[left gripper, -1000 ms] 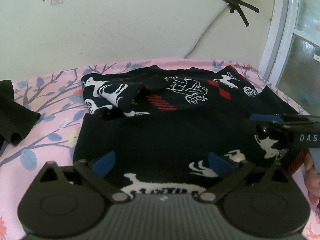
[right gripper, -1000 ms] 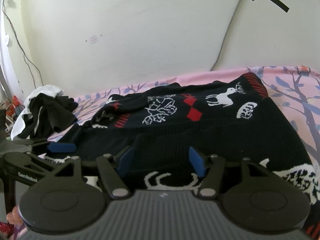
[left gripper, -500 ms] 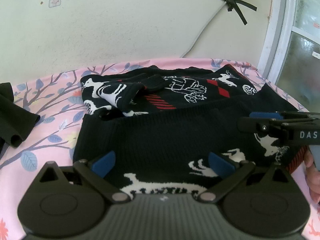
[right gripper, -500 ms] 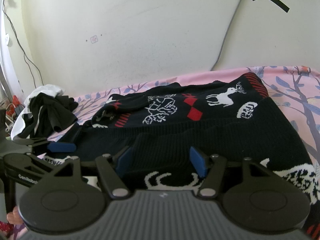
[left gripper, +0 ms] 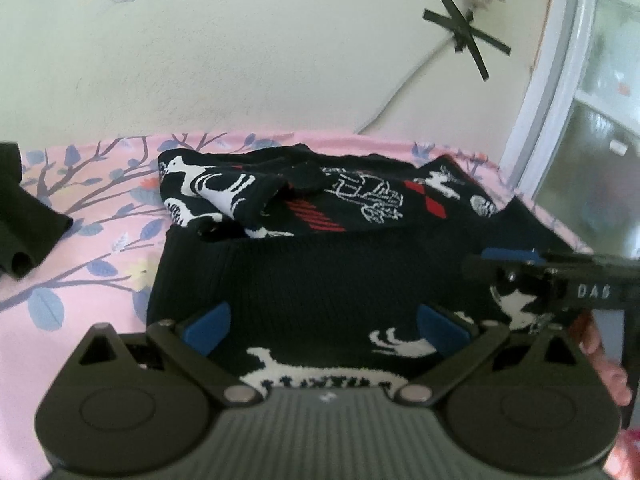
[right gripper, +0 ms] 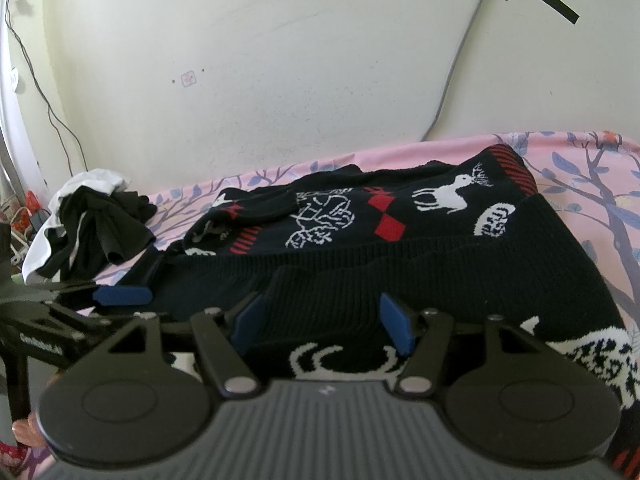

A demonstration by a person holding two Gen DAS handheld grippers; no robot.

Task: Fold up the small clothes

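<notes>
A black knitted sweater [left gripper: 320,272] with white deer and red marks lies partly folded on the pink floral sheet [left gripper: 80,240]. Its ribbed hem faces me, and a sleeve [left gripper: 224,196] is bunched at its far left. My left gripper [left gripper: 324,326] hovers open over the near hem, blue pads wide apart. My right gripper [right gripper: 322,320] stands open over the same sweater [right gripper: 400,264], with a raised ribbed fold lying between its pads. In the left wrist view the right gripper's finger [left gripper: 508,255] shows side-on at the sweater's right edge.
A heap of black and white clothes [right gripper: 96,220] lies at the sheet's far left, seen as a black cloth [left gripper: 24,216] in the left wrist view. The cream wall [right gripper: 280,80] with a cable stands behind. A window frame [left gripper: 560,80] is on the right. A person's fingers [left gripper: 604,364] show.
The left wrist view has rolled slightly. The sweater and the right gripper have not moved.
</notes>
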